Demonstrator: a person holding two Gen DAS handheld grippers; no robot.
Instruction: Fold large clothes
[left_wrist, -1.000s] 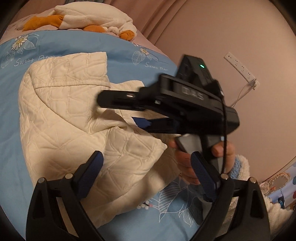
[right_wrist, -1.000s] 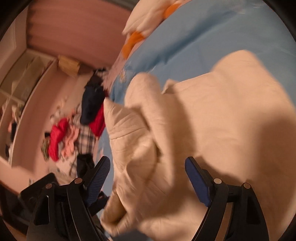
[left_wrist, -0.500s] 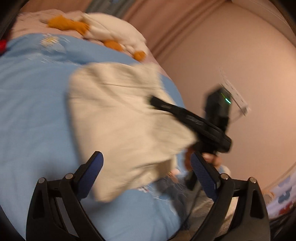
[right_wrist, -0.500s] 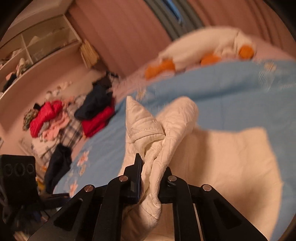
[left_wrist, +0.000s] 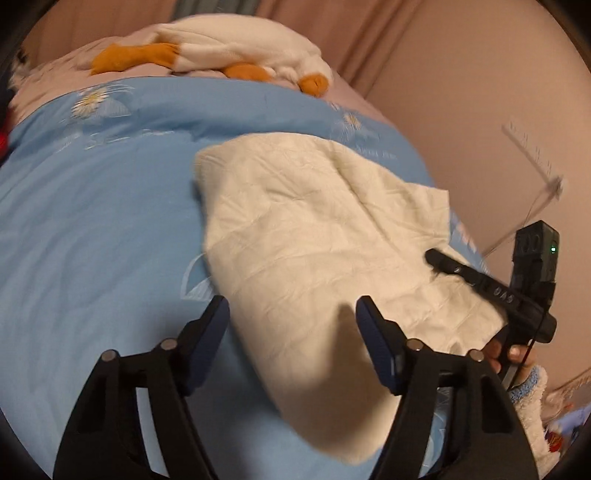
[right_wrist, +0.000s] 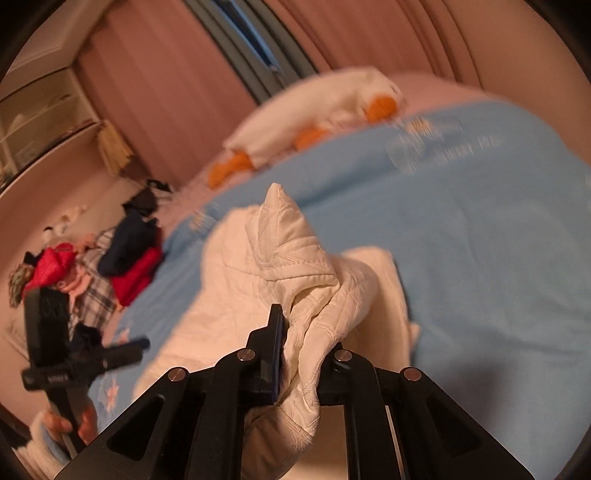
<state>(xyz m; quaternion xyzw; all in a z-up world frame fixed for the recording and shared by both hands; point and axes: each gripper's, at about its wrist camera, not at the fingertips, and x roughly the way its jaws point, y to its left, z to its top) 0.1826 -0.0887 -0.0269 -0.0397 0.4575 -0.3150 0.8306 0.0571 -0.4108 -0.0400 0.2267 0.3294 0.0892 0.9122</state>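
Note:
A cream quilted garment (left_wrist: 314, 229) lies folded on the blue duvet (left_wrist: 92, 221). My left gripper (left_wrist: 295, 332) hovers over its near edge. Its jaws are closing, the cloth lies below and between them, and the pads do not press on it. In the right wrist view my right gripper (right_wrist: 306, 336) is shut on a bunched fold of the garment (right_wrist: 295, 258), which stands up as a peak above the fingers. The right gripper (left_wrist: 480, 284) also shows in the left wrist view, at the garment's right edge, held by a hand. The left gripper (right_wrist: 74, 362) appears low on the left.
A white and orange plush duck (left_wrist: 229, 55) lies at the head of the bed. A pile of red, navy and plaid clothes (right_wrist: 110, 266) sits at the bed's left side, below shelves (right_wrist: 37, 122). A wall with a power strip (left_wrist: 532, 158) runs close on the right.
My right gripper closed on a bunched fold of the garment and lifted it. The left gripper's jaws narrowed, and it swung so the garment now sits centre-right in its view.

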